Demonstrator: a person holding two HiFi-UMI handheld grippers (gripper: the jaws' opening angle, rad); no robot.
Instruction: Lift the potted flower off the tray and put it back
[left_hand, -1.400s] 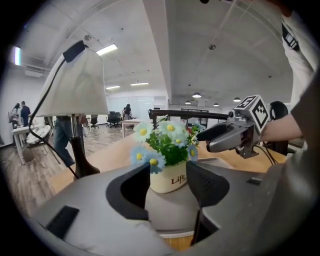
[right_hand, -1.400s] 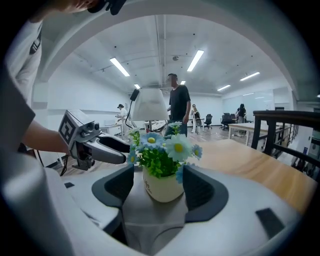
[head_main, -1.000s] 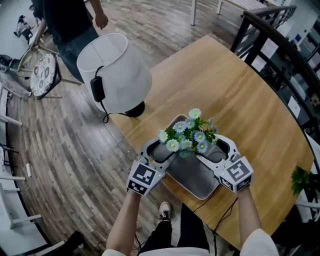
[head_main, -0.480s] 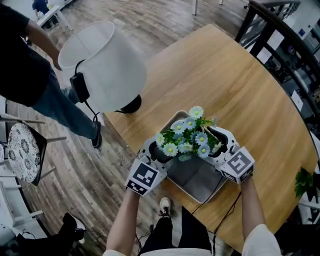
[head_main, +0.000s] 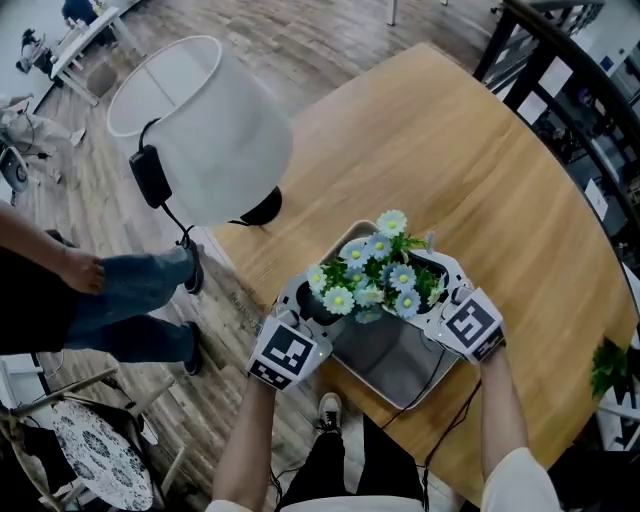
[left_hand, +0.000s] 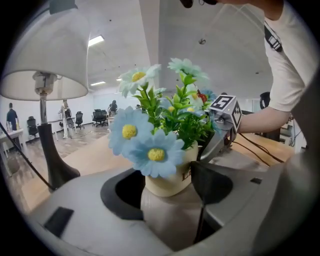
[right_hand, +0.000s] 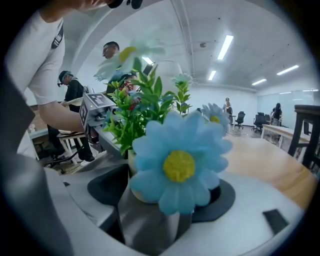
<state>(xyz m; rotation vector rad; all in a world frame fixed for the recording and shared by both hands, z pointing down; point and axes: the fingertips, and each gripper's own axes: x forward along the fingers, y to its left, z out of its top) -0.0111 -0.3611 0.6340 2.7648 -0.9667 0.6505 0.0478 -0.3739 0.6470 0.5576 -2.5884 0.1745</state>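
scene: wooden table (head_main: 470, 170), grey metal tray (head_main: 395, 368) at its near edge, white-shaded lamp (head_main: 205, 130) on the table's left edge, just beyond the tray.
potted flower: (head_main: 372, 275) stands upright in the tray, toward its far end. It has blue and white daisies, green leaves and a cream pot (left_hand: 172, 180). Grey tray floor shows under the pot in both gripper views.
left gripper: (left_hand: 167, 190) at the pot's left side in the head view. Jaws spread wide and have just been opening. The pot sits between the dark pads with no squeeze visible, so it is not gripped. One pad is very near the pot wall and contact can't be told.
right gripper: (right_hand: 160, 197) at the pot's right side. Jaws also wide and have just been opening. The pot and a big blue daisy are between them, and nothing is clamped.
layout: both grippers tilt downward and face each other across the pot. Each one's marker cube (left_hand: 223, 107) shows in the other's view.
holder: bare forearms and white sleeves at the head view's bottom.
background: a second person (head_main: 110, 300) in jeans stands on the plank floor left of the table.
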